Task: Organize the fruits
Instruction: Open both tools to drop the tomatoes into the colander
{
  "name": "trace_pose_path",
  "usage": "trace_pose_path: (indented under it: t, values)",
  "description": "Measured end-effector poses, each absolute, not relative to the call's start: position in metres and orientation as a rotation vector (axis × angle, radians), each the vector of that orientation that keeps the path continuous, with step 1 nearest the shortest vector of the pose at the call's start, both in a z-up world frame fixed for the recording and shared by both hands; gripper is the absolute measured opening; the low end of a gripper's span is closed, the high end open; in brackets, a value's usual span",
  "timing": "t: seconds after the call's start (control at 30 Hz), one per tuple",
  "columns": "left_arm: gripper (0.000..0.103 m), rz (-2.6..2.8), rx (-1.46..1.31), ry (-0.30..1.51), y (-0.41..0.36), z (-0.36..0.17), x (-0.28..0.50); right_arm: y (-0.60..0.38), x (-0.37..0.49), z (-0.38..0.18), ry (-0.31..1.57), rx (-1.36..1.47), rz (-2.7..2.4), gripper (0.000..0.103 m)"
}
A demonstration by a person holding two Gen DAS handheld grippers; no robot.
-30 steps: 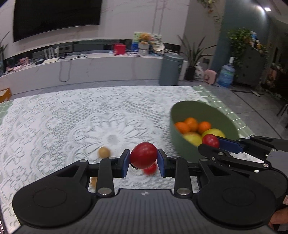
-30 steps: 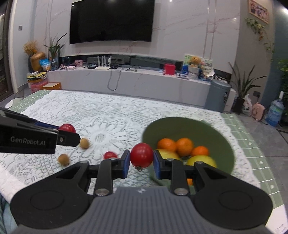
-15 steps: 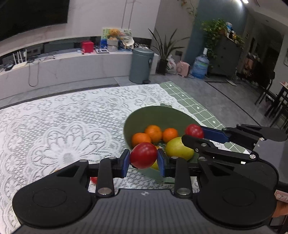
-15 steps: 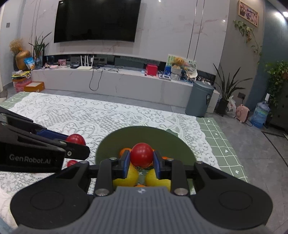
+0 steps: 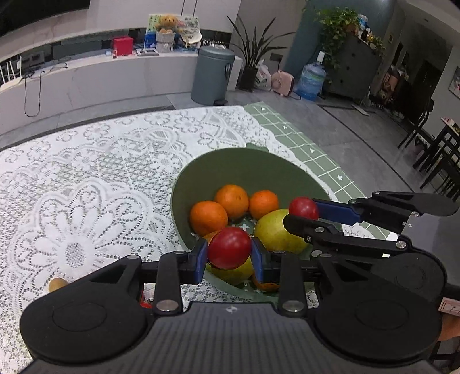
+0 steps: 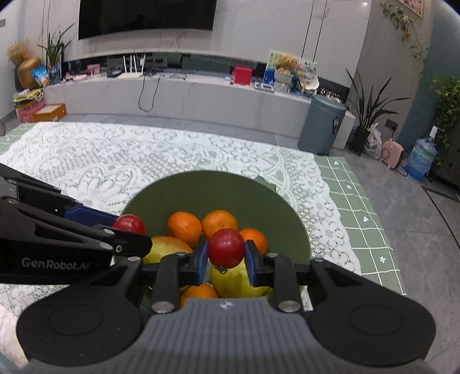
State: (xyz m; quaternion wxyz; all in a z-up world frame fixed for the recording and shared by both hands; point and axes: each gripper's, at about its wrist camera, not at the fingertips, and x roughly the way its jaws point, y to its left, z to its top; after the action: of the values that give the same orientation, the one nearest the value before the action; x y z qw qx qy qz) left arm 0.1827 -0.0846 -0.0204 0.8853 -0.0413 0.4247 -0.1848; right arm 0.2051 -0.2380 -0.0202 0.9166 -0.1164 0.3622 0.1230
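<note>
Both grippers moved from lace tablecloth to above green bowl. Left gripper pinches red tomato; right gripper pinches second red tomato. Oranges, pears already in bowl; longan left on cloth.

I'm looking into a home living room: a wall-mounted television is hanging above a long white media console, houseplants are standing about, and a lace tablecloth is covering the table.
</note>
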Motion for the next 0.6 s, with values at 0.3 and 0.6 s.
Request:
trace_pose_path:
  t: [0.3, 0.6]
  values:
    - [0.036, -0.399, -0.082, 0.922, -0.088, -0.029, 0.196, -0.237, 0.218, -0.034, 0.794, -0.282, 0.246, 0.024]
    - [0.036, -0.408, -0.050, 0.932, -0.093, -0.035, 0.203, -0.238, 0.223, -0.042, 0.819, -0.298, 0.249, 0.024]
